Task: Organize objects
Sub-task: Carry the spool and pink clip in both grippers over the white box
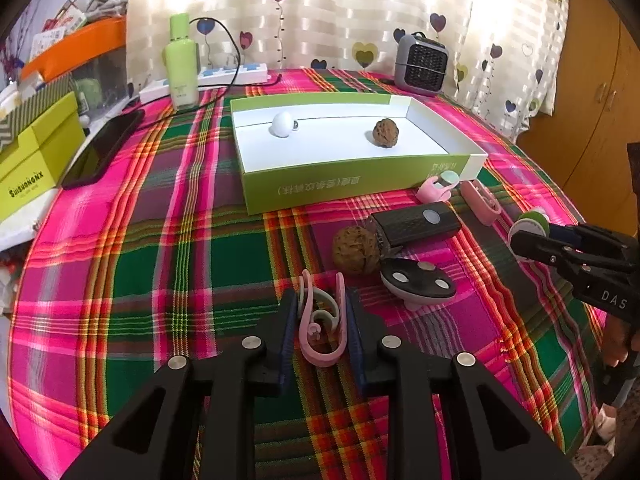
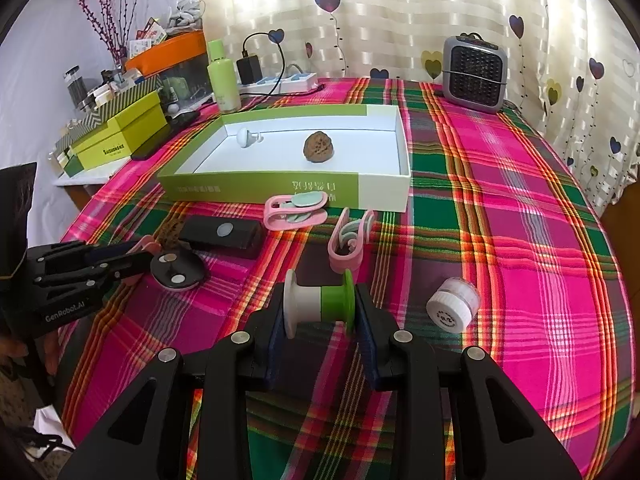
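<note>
A plaid tablecloth in pink, green and orange covers the table. On it, toward the far side, lies a shallow green-and-white box, its interior white; inside rest a brown walnut at right and a white round knob-like item at far left, well apart.

Near the box's front wall lie a black rectangular case with a grey button, a second walnut just left of it, and a black oval disc bearing three silver dots.

The left gripper has its fingers closed on a pink clip with a pale curled insert, held upright between the blue pads.

The right gripper clamps a spool, half white, half green, by its two flanges.

Two more pink clips lie before the box. A small white jar lies on its side to the right of the spool.
</note>
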